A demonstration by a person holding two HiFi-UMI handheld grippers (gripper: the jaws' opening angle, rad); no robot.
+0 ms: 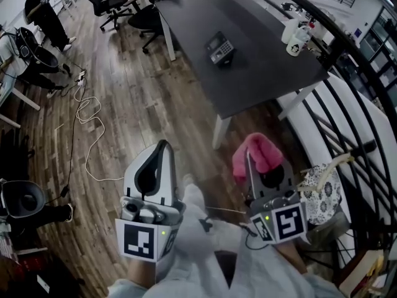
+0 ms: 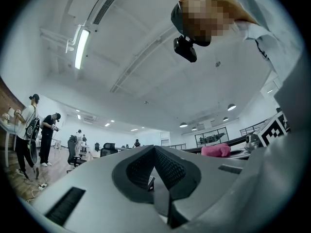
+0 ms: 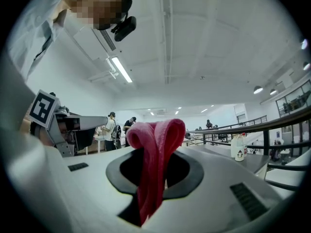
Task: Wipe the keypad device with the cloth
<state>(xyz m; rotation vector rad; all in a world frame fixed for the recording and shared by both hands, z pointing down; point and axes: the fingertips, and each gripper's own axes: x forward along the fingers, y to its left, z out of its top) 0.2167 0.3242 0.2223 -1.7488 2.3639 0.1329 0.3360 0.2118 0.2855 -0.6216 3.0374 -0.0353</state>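
On table [image 1: 260, 79], keypad device [image 1: 220, 48], cloth [image 1: 260, 149] in right tongs [image 1: 250, 159], left tongs [image 1: 164, 144] closed

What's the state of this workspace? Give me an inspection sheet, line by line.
Surface: dark table, on a wooden floor.
Job's things: keypad device on the table, untouched; pink cloth held off the table.
Clutter: white bottles at the table's far corner.
Grippers: left hand-held gripper shut, empty; right hand-held gripper shut on the cloth; both short of the table.
Cables: white cable loose on the floor.
Surroundings: chairs, railing, people at left.
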